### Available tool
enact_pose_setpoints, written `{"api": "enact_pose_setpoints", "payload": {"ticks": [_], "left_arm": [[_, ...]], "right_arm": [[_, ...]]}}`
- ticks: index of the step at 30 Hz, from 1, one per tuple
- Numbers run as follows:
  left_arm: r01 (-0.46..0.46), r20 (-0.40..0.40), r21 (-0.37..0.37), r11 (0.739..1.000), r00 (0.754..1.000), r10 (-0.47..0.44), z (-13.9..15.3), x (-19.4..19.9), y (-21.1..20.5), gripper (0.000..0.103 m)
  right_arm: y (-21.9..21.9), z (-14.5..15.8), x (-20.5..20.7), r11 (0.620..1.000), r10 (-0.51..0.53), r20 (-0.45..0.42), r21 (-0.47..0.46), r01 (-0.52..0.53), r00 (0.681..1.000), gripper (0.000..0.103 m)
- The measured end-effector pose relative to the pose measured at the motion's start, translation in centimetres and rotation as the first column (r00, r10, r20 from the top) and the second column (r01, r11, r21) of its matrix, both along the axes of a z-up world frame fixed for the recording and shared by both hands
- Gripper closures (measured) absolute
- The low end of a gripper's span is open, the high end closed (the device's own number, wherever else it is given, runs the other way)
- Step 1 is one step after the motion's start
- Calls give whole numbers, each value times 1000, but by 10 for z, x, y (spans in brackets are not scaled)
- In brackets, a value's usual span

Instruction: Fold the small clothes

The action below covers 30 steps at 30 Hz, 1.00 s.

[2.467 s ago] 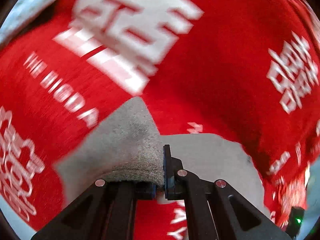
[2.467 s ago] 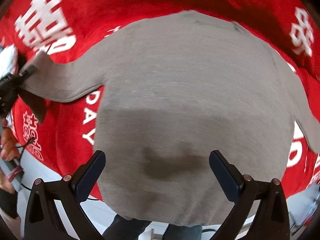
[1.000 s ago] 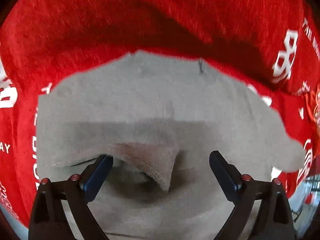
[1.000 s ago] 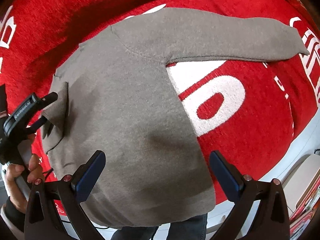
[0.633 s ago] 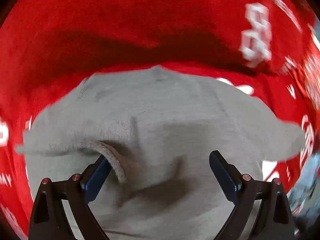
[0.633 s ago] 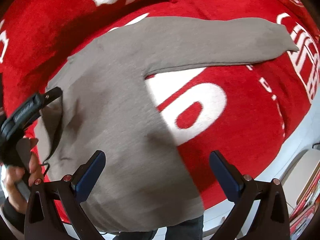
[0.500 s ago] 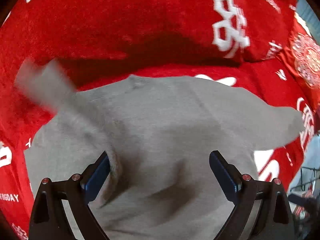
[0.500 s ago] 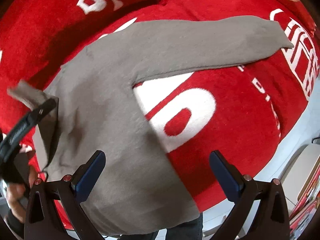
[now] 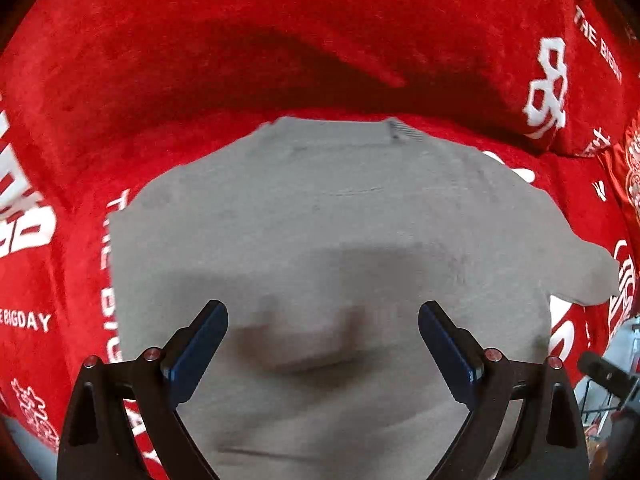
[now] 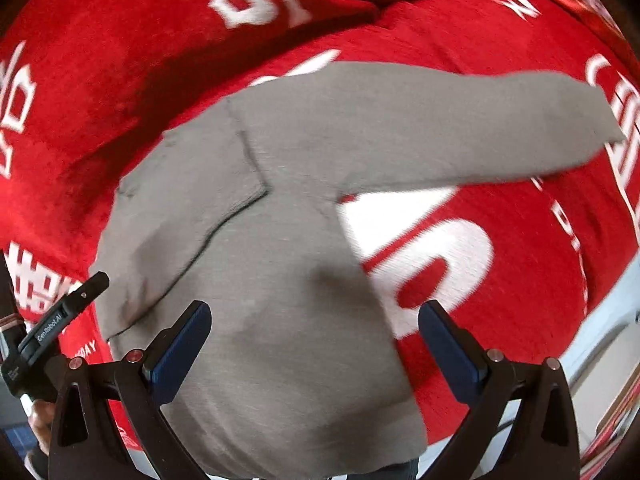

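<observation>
A small grey sweater (image 9: 328,216) lies flat on a red blanket with white lettering (image 9: 200,60). In the right wrist view the sweater (image 10: 280,280) has its left sleeve (image 10: 192,216) folded in over the body and its right sleeve (image 10: 460,128) stretched out to the right. My left gripper (image 9: 323,340) is open and empty above the lower body of the sweater. It also shows in the right wrist view (image 10: 60,320) at the sweater's left edge. My right gripper (image 10: 314,340) is open and empty above the sweater's hem side.
The red blanket (image 10: 520,260) covers the whole surface, with a raised fold or pillow (image 9: 280,40) behind the sweater. The blanket's front edge and pale floor (image 10: 608,320) show at right. A person's hand (image 10: 40,420) holds the left gripper.
The left gripper let go of the left sleeve, which now lies folded across the sweater's body. The left gripper pulled back. The right gripper shifted slightly, staying open.
</observation>
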<state>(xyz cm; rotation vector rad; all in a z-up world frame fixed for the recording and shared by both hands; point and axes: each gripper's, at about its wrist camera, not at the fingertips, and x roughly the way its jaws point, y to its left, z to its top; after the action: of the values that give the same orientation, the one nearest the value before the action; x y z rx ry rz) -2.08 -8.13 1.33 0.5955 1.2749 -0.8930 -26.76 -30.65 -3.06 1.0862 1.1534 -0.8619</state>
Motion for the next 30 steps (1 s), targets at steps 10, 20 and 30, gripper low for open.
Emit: {"api": "enact_pose_setpoints", "payload": {"ticks": [10, 20, 30], "left_arm": [[-174, 5, -10, 985, 985, 174, 0, 45, 72, 6], [-337, 54, 56, 940, 941, 334, -23, 98, 122, 6], [-410, 49, 117, 905, 912, 407, -52, 125, 130, 6]], "right_arm": [[24, -12, 89, 953, 301, -63, -28, -303, 952, 0], [-12, -54, 109, 992, 73, 59, 102, -79, 996, 0], [-55, -77, 96, 979, -127, 127, 177, 104, 984, 86]]}}
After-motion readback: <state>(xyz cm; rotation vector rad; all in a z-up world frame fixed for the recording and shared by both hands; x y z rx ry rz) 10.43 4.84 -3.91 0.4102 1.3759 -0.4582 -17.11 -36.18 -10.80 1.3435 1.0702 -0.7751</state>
